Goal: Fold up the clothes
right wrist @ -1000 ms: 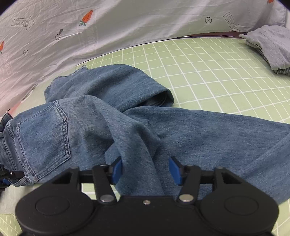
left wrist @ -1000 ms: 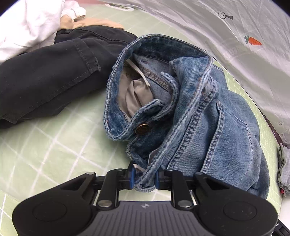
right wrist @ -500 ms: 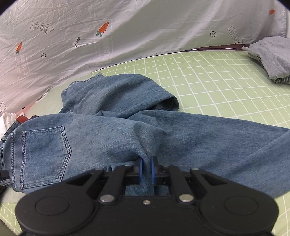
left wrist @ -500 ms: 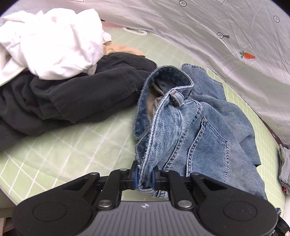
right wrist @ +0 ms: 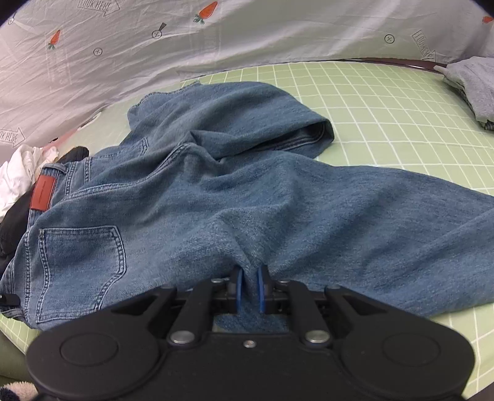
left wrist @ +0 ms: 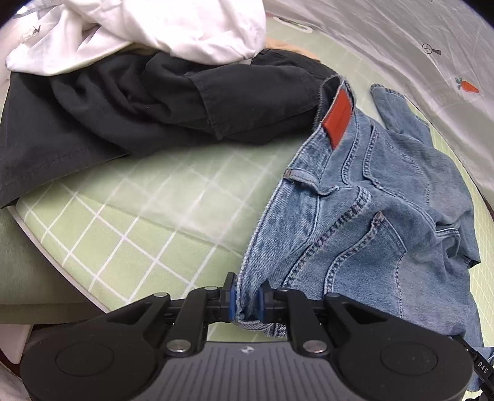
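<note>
Blue jeans (right wrist: 247, 191) – rumpled, back up, red patch, legs crossed on green mat.

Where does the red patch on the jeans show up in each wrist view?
Left wrist: red patch upper right of centre, on the waistband beside the black garment.
Right wrist: red patch at the far left edge.
Shared landmark: the white garment.

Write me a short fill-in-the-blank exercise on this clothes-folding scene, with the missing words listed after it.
1. Both grippers are shut on the blue ____.
2. The patch sewn on the waistband is ____ in colour.
3. The white garment lies on top of a ____ garment.
4. The mat under the clothes is green with a white ____ pattern.

Missing words: jeans; red; black; grid
</note>
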Demonstrator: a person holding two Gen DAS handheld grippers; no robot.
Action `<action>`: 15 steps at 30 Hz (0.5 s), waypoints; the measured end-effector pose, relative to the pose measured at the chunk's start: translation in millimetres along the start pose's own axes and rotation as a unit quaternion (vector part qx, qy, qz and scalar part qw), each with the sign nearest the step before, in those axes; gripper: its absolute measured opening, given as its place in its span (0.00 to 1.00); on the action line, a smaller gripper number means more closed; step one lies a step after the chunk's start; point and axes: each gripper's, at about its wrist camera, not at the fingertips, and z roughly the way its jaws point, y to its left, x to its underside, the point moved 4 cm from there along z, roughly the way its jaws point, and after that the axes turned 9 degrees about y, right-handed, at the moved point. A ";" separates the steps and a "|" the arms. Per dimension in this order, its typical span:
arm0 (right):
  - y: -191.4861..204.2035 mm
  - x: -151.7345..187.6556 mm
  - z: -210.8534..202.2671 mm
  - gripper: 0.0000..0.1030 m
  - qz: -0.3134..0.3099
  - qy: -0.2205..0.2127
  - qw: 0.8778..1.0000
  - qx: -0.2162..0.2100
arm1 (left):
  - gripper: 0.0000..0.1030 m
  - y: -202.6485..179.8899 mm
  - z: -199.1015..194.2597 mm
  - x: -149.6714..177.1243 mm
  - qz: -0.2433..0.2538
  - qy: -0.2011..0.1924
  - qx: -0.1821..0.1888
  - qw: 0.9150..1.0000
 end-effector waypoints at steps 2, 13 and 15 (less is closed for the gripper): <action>-0.9 3.4 2.6 0.20 0.004 0.008 1.000 0.000 | 0.16 0.9 9.7 -0.2 0.002 0.010 -0.009 1.000; -23.0 10.8 -11.6 0.87 0.030 0.000 0.998 0.055 | 0.75 -29.2 -1.6 -1.0 0.058 -0.026 -0.110 0.992; -36.1 14.2 -16.4 0.92 0.053 -0.006 0.997 0.057 | 0.78 -40.4 -10.0 -2.3 0.067 -0.038 -0.112 0.991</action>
